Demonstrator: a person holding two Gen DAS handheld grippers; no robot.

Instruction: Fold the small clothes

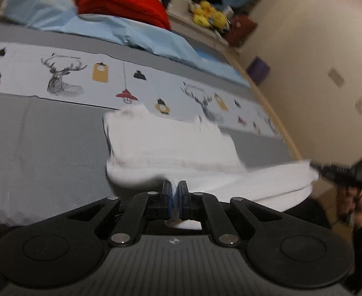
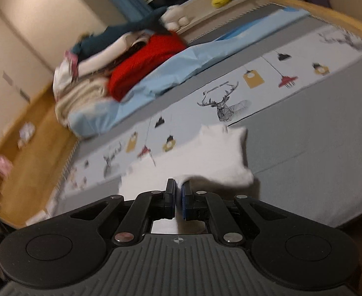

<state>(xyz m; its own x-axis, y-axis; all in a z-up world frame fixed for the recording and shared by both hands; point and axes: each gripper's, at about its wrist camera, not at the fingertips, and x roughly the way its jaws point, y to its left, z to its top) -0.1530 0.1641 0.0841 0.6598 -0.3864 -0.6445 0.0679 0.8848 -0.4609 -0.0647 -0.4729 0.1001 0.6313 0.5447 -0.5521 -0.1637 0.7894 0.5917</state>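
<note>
Left wrist view: left gripper [image 1: 174, 192] clamped tight on the near edge of the white garment [image 1: 171, 145], fabric pinched between the blue pads, jaws nearly touching. Right gripper [image 1: 338, 172] shows at the right edge of this view as a dark blur, at the garment's near right corner; a hand [image 1: 351, 207] sits behind it.

Right wrist view: right gripper [image 2: 178, 194] is likewise closed on the same near edge, cloth between the pads, narrow gap only.

Garment position: on the grey bed sheet [image 1: 45, 148], near half lifted off the surface by both grips, far half lying on the sheet. Far edge reaches the printed band [image 1: 62, 79] with deer and lamp motifs.

Orientation: long axis runs left-right across the bed, roughly parallel to the printed band. The held near edge spans between the two grippers. Two small corner tabs stick up at the far edge, left and right. Can't tell which end is neck or hem.

Look: plain white, soft, slightly fuzzy texture, seemingly doubled over with a layered fold line along the near side. Motion blur smears the edges, detail limited.

Background: light blue bedding [image 1: 131, 32], red folded item [image 1: 124, 5] and cream pile further back, yellow plush toys [image 1: 209, 14] on a far shelf.
</note>
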